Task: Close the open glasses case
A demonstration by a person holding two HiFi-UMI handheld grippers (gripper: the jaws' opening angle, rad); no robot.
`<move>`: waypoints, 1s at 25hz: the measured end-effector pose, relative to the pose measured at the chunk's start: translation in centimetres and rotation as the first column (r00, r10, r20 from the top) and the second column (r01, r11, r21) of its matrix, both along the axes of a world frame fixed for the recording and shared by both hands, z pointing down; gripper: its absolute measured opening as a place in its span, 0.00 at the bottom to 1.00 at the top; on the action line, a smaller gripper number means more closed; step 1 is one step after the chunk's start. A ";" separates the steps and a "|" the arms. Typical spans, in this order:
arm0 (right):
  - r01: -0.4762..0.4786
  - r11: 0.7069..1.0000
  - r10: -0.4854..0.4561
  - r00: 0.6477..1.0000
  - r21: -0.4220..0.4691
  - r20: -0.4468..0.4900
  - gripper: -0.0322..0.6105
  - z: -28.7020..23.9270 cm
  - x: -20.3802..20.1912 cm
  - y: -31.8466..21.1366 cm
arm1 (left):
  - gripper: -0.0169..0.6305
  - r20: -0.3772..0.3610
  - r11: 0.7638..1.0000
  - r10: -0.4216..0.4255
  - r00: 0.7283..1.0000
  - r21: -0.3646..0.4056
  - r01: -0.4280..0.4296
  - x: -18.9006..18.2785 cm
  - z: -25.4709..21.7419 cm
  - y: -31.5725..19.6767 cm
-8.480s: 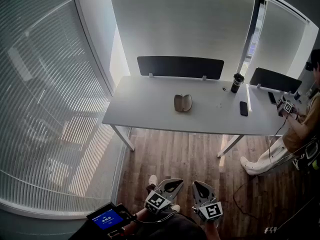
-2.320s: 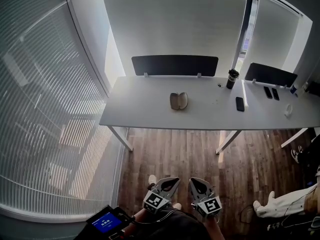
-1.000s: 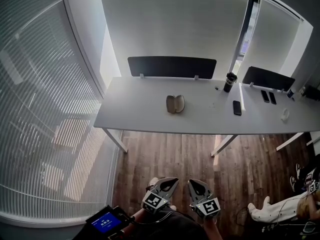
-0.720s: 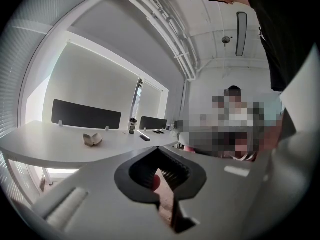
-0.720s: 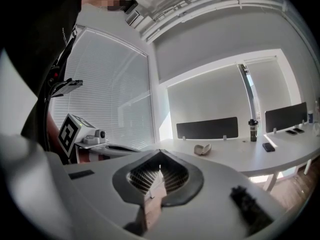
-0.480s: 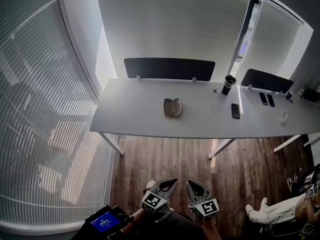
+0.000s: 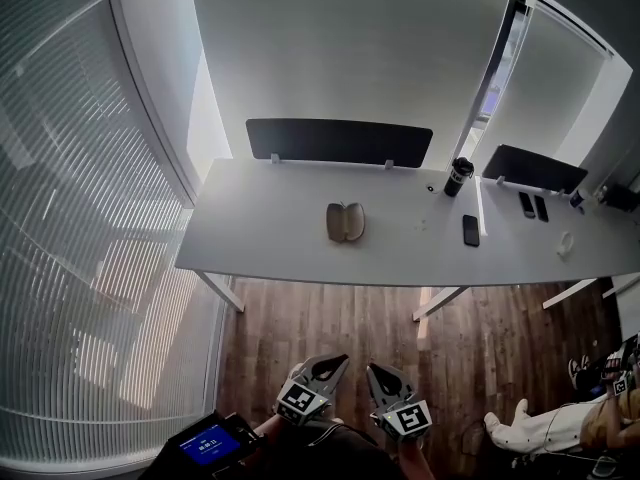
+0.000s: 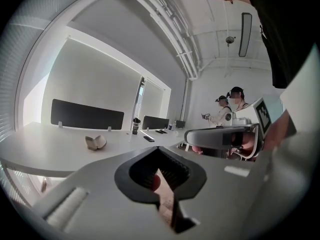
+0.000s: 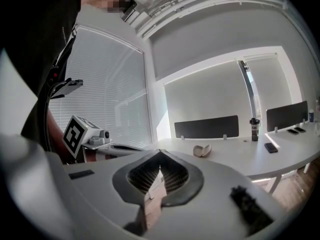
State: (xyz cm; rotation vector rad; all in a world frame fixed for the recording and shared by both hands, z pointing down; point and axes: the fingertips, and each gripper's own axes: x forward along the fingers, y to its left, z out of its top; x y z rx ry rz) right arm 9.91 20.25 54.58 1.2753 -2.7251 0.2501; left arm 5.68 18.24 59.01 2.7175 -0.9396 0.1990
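The open glasses case (image 7: pixel 345 221) lies near the middle of the white tabletop (image 7: pixel 260 233), its two halves spread like a shell. Both tools are held low over the wooden floor (image 7: pixel 340 318), side by side and well apart from the case. The left hand-held gripper (image 7: pixel 330 366) has its jaws together with nothing between them. The case (image 8: pixel 96 142) shows far ahead, left of its tips. The right hand-held gripper (image 7: pixel 378 373) is likewise closed and empty, and the case (image 9: pixel 202 150) lies far ahead to the right.
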 end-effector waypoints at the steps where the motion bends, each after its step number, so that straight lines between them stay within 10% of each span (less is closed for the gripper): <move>1: 0.004 1.000 -0.004 1.000 -0.003 -0.001 0.05 0.0 -0.3 -0.2 | 0.04 -0.007 1.000 -0.007 1.000 -0.004 0.007 -0.1 -0.4 -0.2; 25: 0.016 0.999 -0.017 0.999 -0.037 -0.038 0.05 -0.9 -9.5 -14.1 | 0.04 -0.039 0.996 -0.072 0.997 -0.064 0.070 -10.3 -0.4 -13.8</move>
